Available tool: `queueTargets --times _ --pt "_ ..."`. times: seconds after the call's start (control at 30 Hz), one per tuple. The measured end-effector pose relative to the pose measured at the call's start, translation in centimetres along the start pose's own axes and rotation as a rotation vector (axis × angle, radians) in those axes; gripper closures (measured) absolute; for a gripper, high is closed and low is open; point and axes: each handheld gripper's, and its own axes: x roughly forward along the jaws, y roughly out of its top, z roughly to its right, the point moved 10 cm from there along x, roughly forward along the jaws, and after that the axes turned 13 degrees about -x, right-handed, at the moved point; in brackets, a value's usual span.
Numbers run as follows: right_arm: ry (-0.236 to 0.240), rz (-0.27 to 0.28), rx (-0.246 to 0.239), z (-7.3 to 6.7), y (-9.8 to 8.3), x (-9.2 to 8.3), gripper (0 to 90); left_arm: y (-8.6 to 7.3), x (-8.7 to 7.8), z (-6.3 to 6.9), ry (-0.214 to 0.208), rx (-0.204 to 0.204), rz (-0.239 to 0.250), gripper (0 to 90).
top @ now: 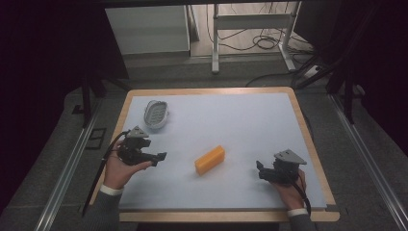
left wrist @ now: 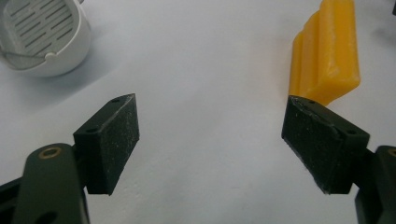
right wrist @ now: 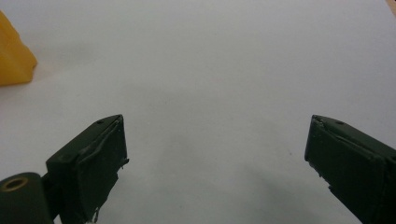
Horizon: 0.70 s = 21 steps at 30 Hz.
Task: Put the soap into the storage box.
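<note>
A yellow-orange block [top: 210,160] lies near the middle of the pale blue mat, tilted up to the right. In the left gripper view the block [left wrist: 327,56] sits beyond the right jaw. A white slotted dish [top: 156,114] rests at the mat's far left; the dish [left wrist: 42,35] appears again at the top left of the left gripper view. My left gripper [top: 160,158] is held at the mat's left side, open and empty, pointing toward the block. My right gripper [top: 261,169] hovers at the front right, open and empty. A corner of the block [right wrist: 14,60] shows at the left edge.
The mat lies on a wooden-edged table [top: 312,149]. Bare mat [top: 240,120] spreads behind the block. Beyond the table stand a white cabinet [top: 149,29], a metal desk frame [top: 250,24] and loose cables on the floor.
</note>
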Motion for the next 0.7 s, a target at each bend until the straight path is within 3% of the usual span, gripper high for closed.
queueTargets --times 0.7 --pt "-0.004 -0.001 -0.002 0.0 0.0 0.0 5.7 2.2 1.0 3.5 -0.024 0.098 -0.036 19.5"
